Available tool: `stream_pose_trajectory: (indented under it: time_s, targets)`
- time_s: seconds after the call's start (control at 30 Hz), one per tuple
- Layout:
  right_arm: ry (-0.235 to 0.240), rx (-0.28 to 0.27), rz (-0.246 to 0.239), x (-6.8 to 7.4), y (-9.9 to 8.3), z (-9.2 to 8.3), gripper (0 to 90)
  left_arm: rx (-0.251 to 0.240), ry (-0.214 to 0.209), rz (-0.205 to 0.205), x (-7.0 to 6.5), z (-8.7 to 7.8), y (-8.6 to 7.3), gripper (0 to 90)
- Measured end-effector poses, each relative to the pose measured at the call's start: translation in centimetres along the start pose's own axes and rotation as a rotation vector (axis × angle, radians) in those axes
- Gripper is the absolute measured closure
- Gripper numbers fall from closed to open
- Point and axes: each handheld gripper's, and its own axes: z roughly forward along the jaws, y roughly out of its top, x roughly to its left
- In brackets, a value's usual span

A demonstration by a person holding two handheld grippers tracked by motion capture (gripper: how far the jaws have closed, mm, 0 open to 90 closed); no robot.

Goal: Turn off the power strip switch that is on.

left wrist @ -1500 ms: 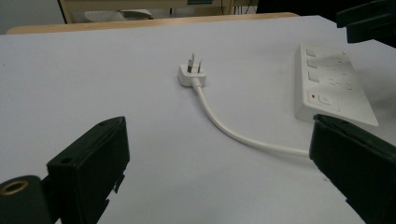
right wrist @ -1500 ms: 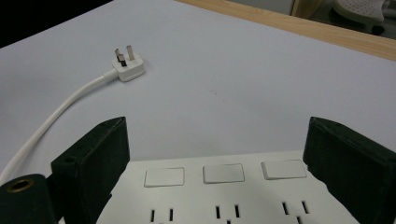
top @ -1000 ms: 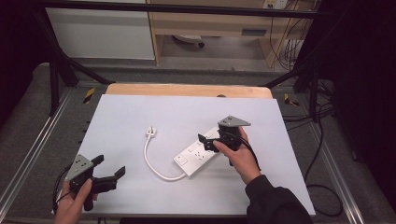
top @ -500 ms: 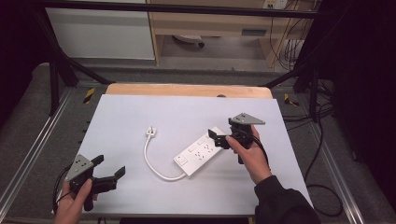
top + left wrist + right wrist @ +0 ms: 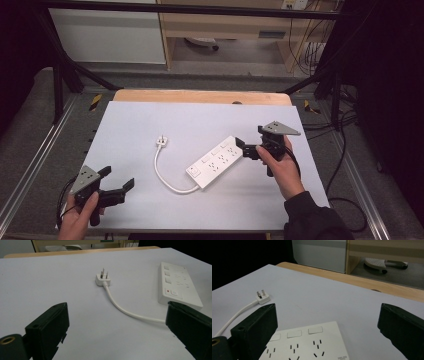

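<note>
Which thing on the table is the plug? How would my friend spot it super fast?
Start at the big white table, then find the long white power strip near its middle. Follow the strip's thin white cord as it curves away toward the table's left half. The plug is the little white block at the cord's end, with bare metal prongs sticking out.

Power strip [image 5: 307,345] cropped at bottom edge

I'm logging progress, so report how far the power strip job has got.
Done: the power strip lies flat on the table. In hand: the right gripper, jaws open, sits at its end. Left: the left gripper is open and holds nothing; the plug lies loose.
</note>
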Motion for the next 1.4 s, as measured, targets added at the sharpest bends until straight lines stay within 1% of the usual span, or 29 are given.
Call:
stream_pose_trajectory:
  time_s: [0.3,0.43,0.6,0.7,0.93,1.13,1.4]
  targets:
    - [-0.018,-0.012,-0.004,-0.8,0.0,-1.4,2.8,0.000,-0.001,-0.005,0.0,0.0,0.0,4.9]
    - [-0.016,-0.014,0.004,-1.3,-0.1,-2.0,3.0,0.002,-0.001,-0.003,0.0,0.0,0.0,4.9]
    - [-0.027,-0.018,0.006,-1.9,-0.4,-2.9,2.9,0.002,-0.001,-0.003,0.0,0.0,0.0,4.9]
    - [-0.034,-0.032,0.015,-2.2,-0.5,-3.6,2.8,0.001,0.000,-0.001,0.0,0.0,0.0,4.9]
    - [-0.065,-0.044,0.028,-3.2,-0.9,-5.2,2.8,0.003,0.000,-0.002,0.0,0.0,0.0,4.9]
    - [-0.074,-0.045,0.030,-3.7,-1.3,-6.3,3.4,0.004,0.001,-0.003,0.0,0.0,0.0,4.9]
    - [-0.093,-0.038,0.032,-4.3,-2.4,-7.2,3.4,0.004,0.000,-0.002,0.0,0.0,0.0,5.0]
